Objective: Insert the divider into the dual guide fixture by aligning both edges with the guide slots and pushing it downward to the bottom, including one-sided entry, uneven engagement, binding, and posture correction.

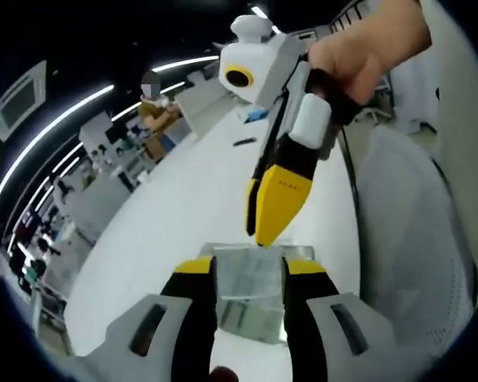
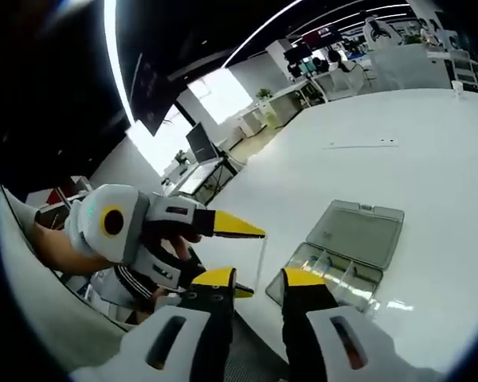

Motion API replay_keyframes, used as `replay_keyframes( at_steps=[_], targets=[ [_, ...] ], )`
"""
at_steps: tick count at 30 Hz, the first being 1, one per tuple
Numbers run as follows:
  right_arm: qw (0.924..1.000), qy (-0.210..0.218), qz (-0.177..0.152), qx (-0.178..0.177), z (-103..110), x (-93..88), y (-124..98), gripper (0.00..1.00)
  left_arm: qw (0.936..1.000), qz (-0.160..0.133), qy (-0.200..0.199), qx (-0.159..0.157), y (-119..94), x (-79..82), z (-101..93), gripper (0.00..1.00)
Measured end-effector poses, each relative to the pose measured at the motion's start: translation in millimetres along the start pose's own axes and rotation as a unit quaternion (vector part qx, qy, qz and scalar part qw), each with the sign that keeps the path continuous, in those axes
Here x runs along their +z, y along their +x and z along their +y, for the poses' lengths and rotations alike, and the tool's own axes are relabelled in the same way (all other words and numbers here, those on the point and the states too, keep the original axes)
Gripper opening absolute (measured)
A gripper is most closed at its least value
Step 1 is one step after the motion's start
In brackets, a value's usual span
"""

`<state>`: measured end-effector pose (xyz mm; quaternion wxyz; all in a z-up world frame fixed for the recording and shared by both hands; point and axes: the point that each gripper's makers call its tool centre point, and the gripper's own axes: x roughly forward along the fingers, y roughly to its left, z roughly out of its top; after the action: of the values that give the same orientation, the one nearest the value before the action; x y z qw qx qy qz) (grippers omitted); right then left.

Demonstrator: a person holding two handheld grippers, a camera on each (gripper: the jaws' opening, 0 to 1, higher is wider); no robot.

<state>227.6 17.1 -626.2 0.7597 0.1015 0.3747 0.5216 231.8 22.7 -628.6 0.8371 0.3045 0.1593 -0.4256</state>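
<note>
A clear plastic divider [image 1: 247,278] stands between the yellow-tipped jaws of my left gripper [image 1: 251,267], which is shut on it across its width. My right gripper [image 1: 263,237] comes down from the upper right and its tip meets the divider's top edge. In the right gripper view, my left gripper [image 2: 247,259] enters from the left with the divider [image 2: 260,263] as a thin clear sheet. My right gripper [image 2: 259,280] stands open, its jaws on either side of that sheet's edge. Just right of it on the table lies a clear compartment box [image 2: 334,274], its lid [image 2: 357,232] folded back.
The white table [image 1: 175,215] stretches far ahead with a small dark item [image 1: 244,142] on it. A person's hand [image 1: 366,48] holds the right gripper, and a white sleeve [image 1: 418,239] lies along the table's right side. A person sits at the far end among office desks.
</note>
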Motion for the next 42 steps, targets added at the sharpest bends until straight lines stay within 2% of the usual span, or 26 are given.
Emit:
replay_keyframes(
  at_steps=[11,18,24,42],
  targets=[
    [0.9998,0.012,0.013,-0.003,0.1,-3.3,2.9,0.11,0.9999,-0.005,0.006,0.008,0.2,6.0,2.1,0.29],
    [0.9995,0.013,0.028,-0.004,-1.2,-9.5,3.9,0.03,0.9999,-0.005,0.012,0.008,0.2,7.9,2.2,0.29],
    [0.9996,0.019,0.021,0.000,-1.6,-8.4,4.1,0.00,0.9998,-0.006,0.016,0.007,1.3,9.7,0.5,0.29],
    [0.9995,0.023,0.021,0.001,-2.3,-6.3,6.5,0.00,0.9996,-0.003,0.028,0.005,2.5,11.0,-1.3,0.29]
  ],
)
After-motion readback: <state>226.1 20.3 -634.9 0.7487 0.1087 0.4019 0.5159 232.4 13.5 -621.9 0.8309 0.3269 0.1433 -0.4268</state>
